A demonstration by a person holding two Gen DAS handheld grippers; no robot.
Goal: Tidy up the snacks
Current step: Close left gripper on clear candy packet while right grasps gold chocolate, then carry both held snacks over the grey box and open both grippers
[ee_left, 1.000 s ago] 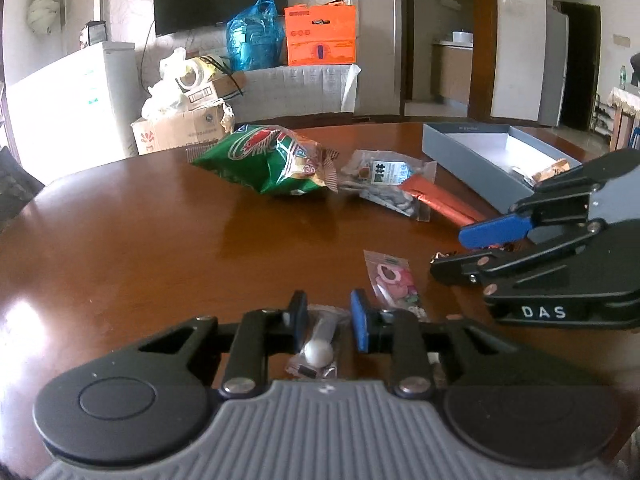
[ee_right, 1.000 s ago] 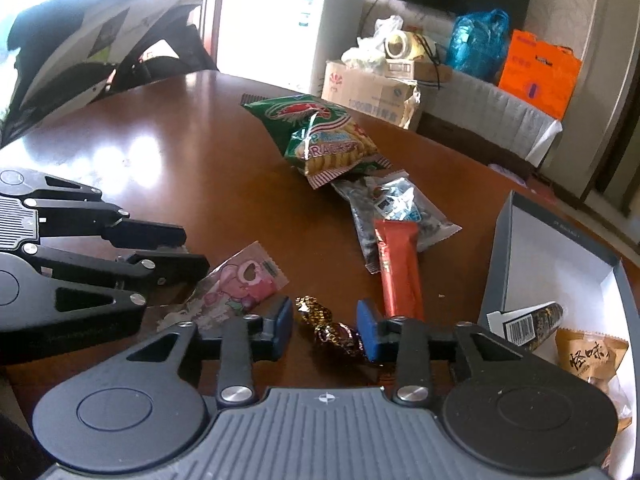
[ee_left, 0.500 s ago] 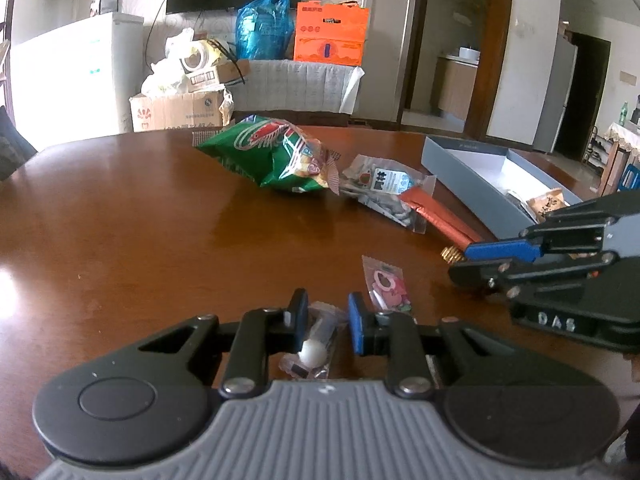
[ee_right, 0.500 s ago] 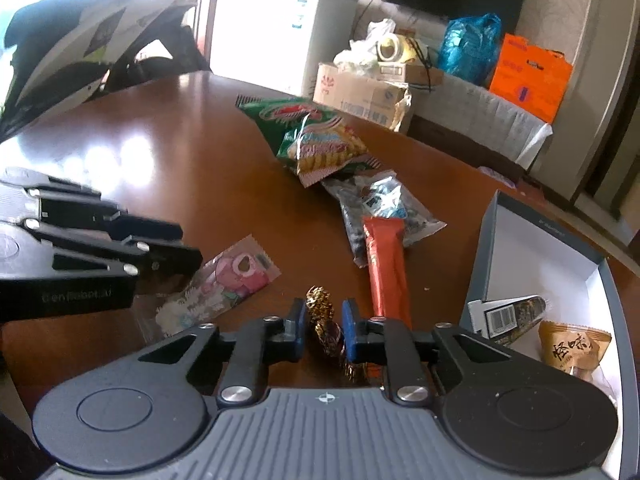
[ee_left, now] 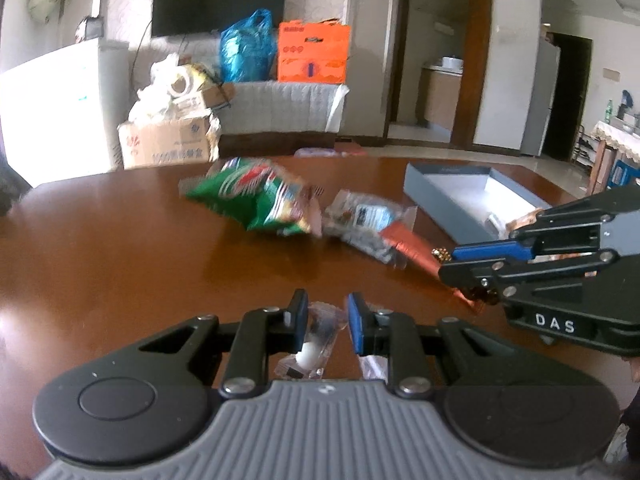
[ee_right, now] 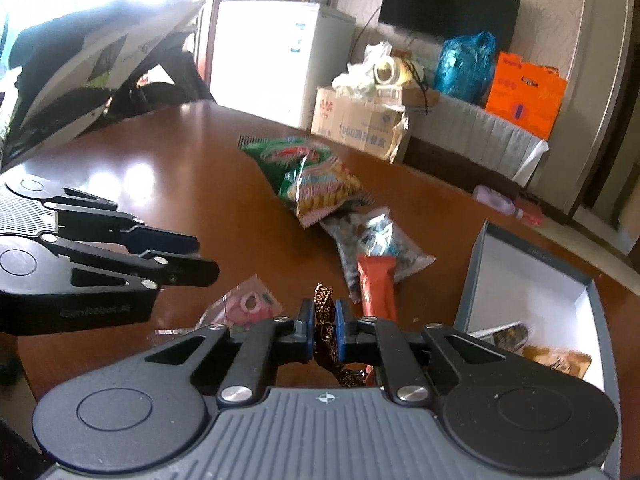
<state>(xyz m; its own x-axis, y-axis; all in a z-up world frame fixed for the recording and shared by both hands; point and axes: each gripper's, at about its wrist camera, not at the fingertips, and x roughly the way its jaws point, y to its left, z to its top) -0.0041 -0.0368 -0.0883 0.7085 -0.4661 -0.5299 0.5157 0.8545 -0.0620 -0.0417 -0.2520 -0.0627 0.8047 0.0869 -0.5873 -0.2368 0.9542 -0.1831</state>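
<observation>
My left gripper [ee_left: 327, 322] is shut on a clear wrapped lollipop [ee_left: 311, 350] and holds it above the brown table [ee_left: 120, 256]. My right gripper [ee_right: 323, 326] is shut on a gold-foil candy [ee_right: 325, 322], lifted off the table; it also shows in the left wrist view [ee_left: 452, 262]. On the table lie a green snack bag [ee_right: 308, 178], a clear snack pack [ee_right: 376, 240], an orange-red bar [ee_right: 376, 286] and a pink candy packet [ee_right: 244, 306]. A grey box [ee_right: 472, 284] stands at the right with a few snacks inside.
Beyond the table stand a white fridge [ee_right: 276, 56], a cardboard box [ee_right: 356, 122], a blue plastic bag [ee_right: 464, 62] and an orange box [ee_right: 524, 94]. A dark jacket [ee_right: 80, 68] hangs at the left in the right wrist view.
My right gripper closed on the gold-foil candy and lifted it. My left gripper rose with the lollipop, away from the pink packet.
</observation>
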